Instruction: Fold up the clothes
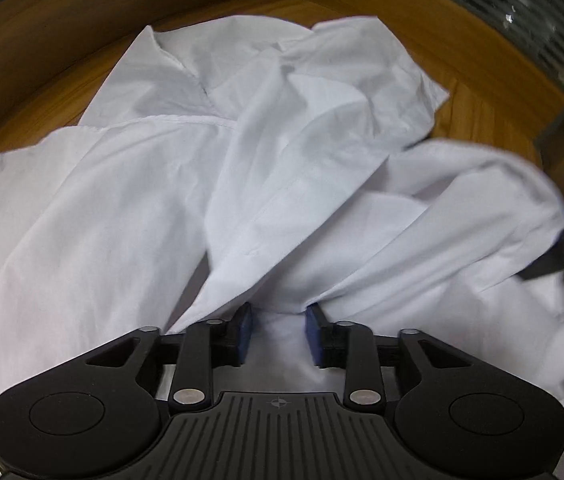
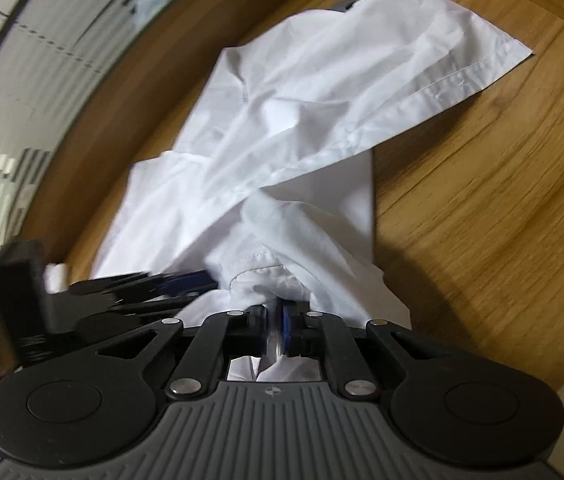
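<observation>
A white shirt (image 1: 241,160) lies crumpled on a wooden table (image 1: 61,60), its collar toward the far side. My left gripper (image 1: 278,334) points down onto the shirt's near part. Its blue pads (image 1: 245,332) stand apart, with cloth lying between them, and the pads are not pressing on it. In the right wrist view my right gripper (image 2: 275,332) is shut on a bunched fold of the shirt (image 2: 302,120), and cloth passes between its pads. A sleeve stretches away to the upper right. The left gripper (image 2: 197,280) shows blurred at the left, against the same bunch.
The table top (image 2: 482,200) shows bare wood to the right of the shirt, and its edge runs at the lower right. A grey ribbed panel (image 1: 522,20) stands behind the table. Pale slatted surfaces (image 2: 21,80) fill the far left.
</observation>
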A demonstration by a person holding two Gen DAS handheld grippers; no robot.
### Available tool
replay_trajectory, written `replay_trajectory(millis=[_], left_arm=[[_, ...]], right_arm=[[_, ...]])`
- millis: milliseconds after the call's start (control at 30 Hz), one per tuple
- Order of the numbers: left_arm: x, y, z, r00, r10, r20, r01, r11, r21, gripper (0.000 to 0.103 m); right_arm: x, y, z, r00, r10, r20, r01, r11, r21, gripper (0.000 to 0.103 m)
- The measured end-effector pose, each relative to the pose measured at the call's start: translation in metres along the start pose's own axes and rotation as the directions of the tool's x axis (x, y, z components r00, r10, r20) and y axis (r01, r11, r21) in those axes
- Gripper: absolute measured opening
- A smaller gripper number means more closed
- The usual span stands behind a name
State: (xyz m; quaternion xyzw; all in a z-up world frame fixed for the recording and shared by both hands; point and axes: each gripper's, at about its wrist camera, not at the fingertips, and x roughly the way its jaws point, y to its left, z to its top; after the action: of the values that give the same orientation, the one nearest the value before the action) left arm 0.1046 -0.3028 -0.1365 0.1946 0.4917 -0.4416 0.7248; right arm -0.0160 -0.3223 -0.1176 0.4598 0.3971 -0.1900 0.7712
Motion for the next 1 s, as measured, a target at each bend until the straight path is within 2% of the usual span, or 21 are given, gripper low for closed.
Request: replay_trajectory(millis=[133,200,267,333,400,433,533,600,700,767,867,1000], left_arm=[[0.004,-0.012,-0.002,0.999,0.03,0.013,-0.03,1.0,-0.001,0.038],[0.004,-0.012,0.0,1.0,0.01,-0.002,-0.01,0.999,-0.047,0.039],[-0.003,-0.012,0.004,0.999,-0.044,0.025,0.045,0.996,-0.081,0.036],[-0.012,-0.008,0.01,0.993,-0.1,0.058,0.106,0.989,-0.108,0.041],[-0.013,-0.01,0.024,0.989,-0.132,0.058,0.139,0.983,-0.119,0.062],[-0.013,-0.011,0.031,0.987,-0.149,0.058,0.155,0.98,-0.125,0.065],[-0.011,-0.013,0.051,0.976,-0.213,0.048,0.218,0.964,-0.151,0.067],[-0.003,-0.014,0.063,0.962,-0.274,0.015,0.271,0.941,-0.204,0.074],[0.009,-0.02,0.083,0.948,-0.318,-0.005,0.306,0.916,-0.259,0.074],[0.012,-0.023,0.097,0.942,-0.336,0.005,0.324,0.905,-0.275,0.074],[0.014,-0.03,0.112,0.942,-0.337,0.005,0.323,0.9,-0.291,0.076],[0.012,-0.043,0.126,0.953,-0.301,-0.022,0.286,0.925,-0.25,0.076]], right_arm=[[-0.025,-0.005,0.0,1.0,0.02,-0.016,-0.021,1.0,-0.007,0.005],[-0.035,-0.01,0.001,0.999,0.028,-0.019,-0.028,1.0,-0.002,0.005],[-0.04,-0.014,0.001,1.0,0.01,-0.018,-0.011,1.0,-0.019,0.005],[-0.044,-0.019,0.001,1.0,-0.009,-0.018,0.008,0.999,-0.038,0.005],[-0.044,-0.024,0.002,0.999,-0.027,-0.016,0.027,0.998,-0.048,0.005],[-0.043,-0.026,0.002,0.999,-0.034,-0.017,0.033,0.998,-0.056,0.005],[-0.035,-0.026,0.001,0.999,-0.052,-0.017,0.051,0.995,-0.086,0.005],[-0.031,-0.025,-0.001,0.998,-0.065,-0.016,0.062,0.991,-0.121,0.005],[-0.026,-0.027,-0.001,0.998,-0.068,-0.015,0.064,0.984,-0.169,0.005],[-0.022,-0.029,0.0,0.998,-0.066,-0.015,0.062,0.98,-0.188,0.006],[-0.018,-0.033,0.0,0.997,-0.071,-0.015,0.066,0.975,-0.211,0.009],[-0.015,-0.043,-0.002,0.996,-0.082,-0.02,0.075,0.971,-0.225,0.017]])
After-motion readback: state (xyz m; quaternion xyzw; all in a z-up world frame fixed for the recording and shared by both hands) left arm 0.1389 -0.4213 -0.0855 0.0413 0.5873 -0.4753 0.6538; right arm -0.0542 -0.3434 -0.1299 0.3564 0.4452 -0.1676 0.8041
